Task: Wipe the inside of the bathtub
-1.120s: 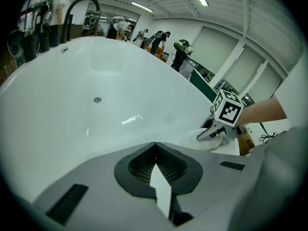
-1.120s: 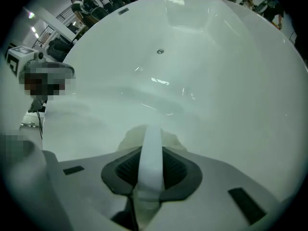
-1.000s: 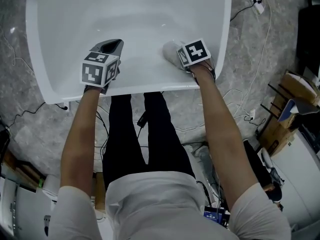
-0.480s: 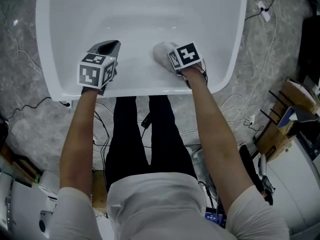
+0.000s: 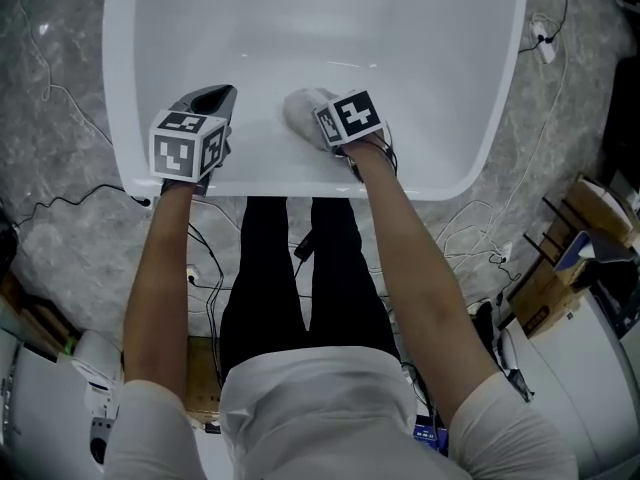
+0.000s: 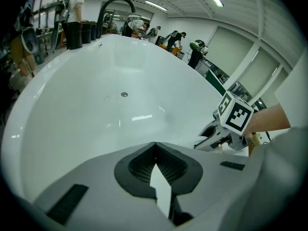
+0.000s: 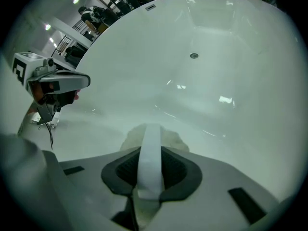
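Observation:
The white bathtub (image 5: 119, 88) fills the top of the head view, and both grippers are inside it near its near end. My right gripper (image 5: 318, 120) is shut on a pale wiping cloth (image 5: 300, 109), which presses against the tub's sloping inner wall. In the right gripper view the cloth (image 7: 174, 139) bulges out beyond the right gripper (image 7: 151, 134), with a white strip of it pinched between the jaws. My left gripper (image 5: 214, 97) hovers to the left of it, shut with nothing held. The left gripper (image 6: 155, 149) looks down the tub at the drain (image 6: 124, 94).
A black faucet (image 6: 114, 3) stands on the tub's far rim. Cables (image 5: 60, 203) trail over the grey stone floor around the tub. Boxes and a rack (image 5: 575, 238) stand at the right. People (image 6: 195, 52) work in the far background.
The right gripper has slid left along the near inner wall with the cloth, closing on the left gripper. The left gripper has barely moved. The head view has shifted, so the tub sits further right.

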### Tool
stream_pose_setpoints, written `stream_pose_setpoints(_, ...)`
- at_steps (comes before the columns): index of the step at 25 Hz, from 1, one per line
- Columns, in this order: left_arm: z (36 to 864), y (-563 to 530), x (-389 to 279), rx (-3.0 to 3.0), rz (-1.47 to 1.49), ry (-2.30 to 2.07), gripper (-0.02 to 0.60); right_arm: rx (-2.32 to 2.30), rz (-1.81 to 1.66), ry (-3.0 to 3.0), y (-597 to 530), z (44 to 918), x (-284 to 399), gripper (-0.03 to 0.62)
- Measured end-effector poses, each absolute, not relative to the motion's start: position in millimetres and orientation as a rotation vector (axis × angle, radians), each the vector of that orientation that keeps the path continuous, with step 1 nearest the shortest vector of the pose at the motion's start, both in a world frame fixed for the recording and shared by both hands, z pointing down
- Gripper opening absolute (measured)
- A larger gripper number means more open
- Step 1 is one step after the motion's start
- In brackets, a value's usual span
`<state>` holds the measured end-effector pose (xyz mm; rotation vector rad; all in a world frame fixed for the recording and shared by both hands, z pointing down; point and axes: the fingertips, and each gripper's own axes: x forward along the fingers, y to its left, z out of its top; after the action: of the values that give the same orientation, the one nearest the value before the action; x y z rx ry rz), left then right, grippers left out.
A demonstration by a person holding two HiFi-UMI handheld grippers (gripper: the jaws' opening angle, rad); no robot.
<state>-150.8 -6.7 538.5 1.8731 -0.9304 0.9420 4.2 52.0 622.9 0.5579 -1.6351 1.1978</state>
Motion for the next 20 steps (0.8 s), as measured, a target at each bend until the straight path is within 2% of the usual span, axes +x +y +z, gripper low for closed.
stream_pose_setpoints(20, 515.6, -8.5, -227.2, 1.781, 0.901, -1.077, 0.005, 0.315, 1.244, -1.924, 49.2, 604.2, -156.9, 0.094)
